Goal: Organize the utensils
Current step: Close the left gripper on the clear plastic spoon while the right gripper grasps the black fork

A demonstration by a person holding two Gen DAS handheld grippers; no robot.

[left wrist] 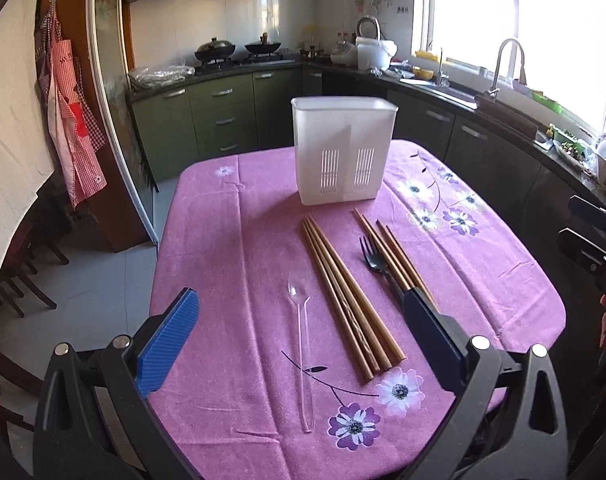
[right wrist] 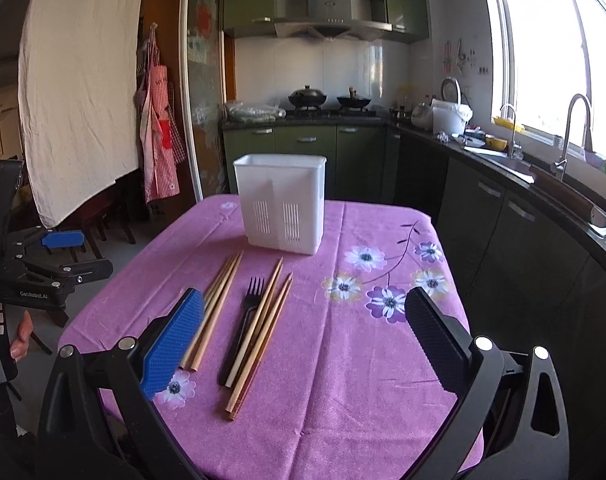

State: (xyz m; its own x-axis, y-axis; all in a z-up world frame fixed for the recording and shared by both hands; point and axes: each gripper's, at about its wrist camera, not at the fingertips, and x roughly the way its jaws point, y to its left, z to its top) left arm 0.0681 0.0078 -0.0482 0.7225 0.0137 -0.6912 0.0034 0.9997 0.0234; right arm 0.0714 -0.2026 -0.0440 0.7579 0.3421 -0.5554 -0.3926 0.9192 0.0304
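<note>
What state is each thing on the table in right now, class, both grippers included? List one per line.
Left gripper: open, holding nothing.
Right gripper: open, holding nothing.
White holder: upright; no utensil shows above its rim.
Left chopstick bundle: lying flat on the cloth.
Right chopsticks: lying flat, beside the fork.
Black fork: lying flat, tines toward the holder.
Clear spoon: lying flat, bowl toward the holder.

Both wrist views look down the table (left wrist: 223, 240) from its near end toward the holder (left wrist: 343, 148) and stove. The left view sits higher and left; both share the chopsticks (right wrist: 259, 328) and fork (right wrist: 247, 312).
</note>
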